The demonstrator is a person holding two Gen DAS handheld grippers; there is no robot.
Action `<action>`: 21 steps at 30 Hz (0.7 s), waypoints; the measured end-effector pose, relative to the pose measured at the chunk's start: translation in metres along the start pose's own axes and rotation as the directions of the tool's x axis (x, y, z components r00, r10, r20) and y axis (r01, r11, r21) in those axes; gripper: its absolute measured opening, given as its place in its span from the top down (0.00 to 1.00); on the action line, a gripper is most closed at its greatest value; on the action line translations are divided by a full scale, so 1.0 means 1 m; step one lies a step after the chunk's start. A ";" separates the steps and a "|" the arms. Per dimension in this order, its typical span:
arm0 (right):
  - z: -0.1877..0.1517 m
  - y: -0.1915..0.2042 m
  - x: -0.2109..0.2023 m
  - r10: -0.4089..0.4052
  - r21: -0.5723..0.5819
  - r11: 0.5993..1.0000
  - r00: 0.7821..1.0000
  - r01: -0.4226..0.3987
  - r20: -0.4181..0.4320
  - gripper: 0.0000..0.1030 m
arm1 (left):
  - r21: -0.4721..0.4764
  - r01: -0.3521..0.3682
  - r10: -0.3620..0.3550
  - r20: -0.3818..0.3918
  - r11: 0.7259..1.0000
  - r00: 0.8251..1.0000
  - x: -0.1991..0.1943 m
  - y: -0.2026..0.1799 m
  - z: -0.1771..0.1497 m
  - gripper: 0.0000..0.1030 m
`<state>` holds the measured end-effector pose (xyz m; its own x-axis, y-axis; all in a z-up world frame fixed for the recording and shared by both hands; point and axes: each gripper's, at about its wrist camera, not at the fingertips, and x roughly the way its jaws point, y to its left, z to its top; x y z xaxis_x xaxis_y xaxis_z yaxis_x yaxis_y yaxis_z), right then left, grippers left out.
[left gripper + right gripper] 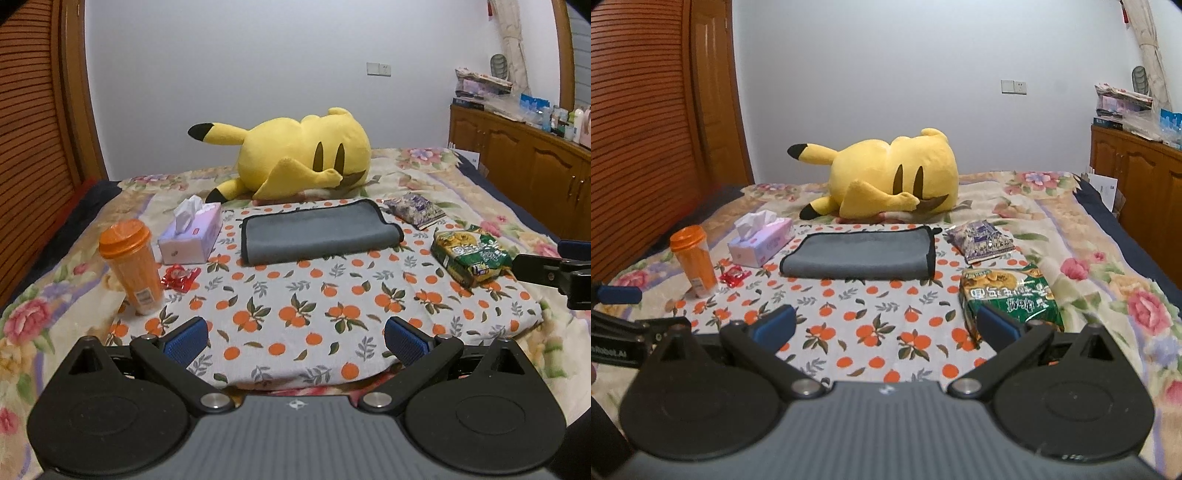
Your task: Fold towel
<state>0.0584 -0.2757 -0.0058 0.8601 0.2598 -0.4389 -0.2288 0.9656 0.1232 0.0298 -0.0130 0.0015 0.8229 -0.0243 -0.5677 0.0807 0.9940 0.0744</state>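
Left claw (295, 338): blue pads spread wide, nothing between them. Right claw (886, 326): likewise spread and empty. Both hover low over the near part of the orange-print white cloth (317, 295) laid on the floral bedspread (33, 314).

Grey microfibre towel with black trim (317, 232): straight ahead of both claws, well apart from them, at the far side of the orange-print cloth. It lies flat and looks already doubled once, rounded fold edge nearest the claws, black-trimmed open edges on the far side and to the right.

Judgement: step in hand is the reach toward the towel for another fold.

Notes for doing it well:
- Bring each claw to one end of the same edge, so the lift is level.
- Pinch all layers together; a slippery top layer alone would peel away.
- Carry the edge across low and align the trim before release.

Hazards: pink tissue box (192, 236) just left of the towel, purple snack packet (413, 210) just right; the orange lidded tumbler (131, 266) stands upright ahead-left of the left claw and could tip.
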 end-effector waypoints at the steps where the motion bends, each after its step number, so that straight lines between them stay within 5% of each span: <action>1: -0.002 0.000 0.000 -0.002 -0.001 1.000 1.000 0.002 -0.002 0.00 | -0.003 -0.001 0.001 -0.003 1.000 1.000 0.001 0.000 -0.002 0.00; 21: -0.022 0.008 0.007 -0.031 -0.053 0.998 0.999 0.029 -0.035 0.00 | 0.013 -0.029 0.029 0.008 0.999 1.000 0.007 -0.001 -0.027 0.00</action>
<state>0.0525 -0.2656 -0.0274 0.8504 0.2302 -0.4730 -0.2280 0.9716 0.0630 0.0205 -0.0109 -0.0244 0.8296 0.0033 -0.5583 0.0643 0.9928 0.1015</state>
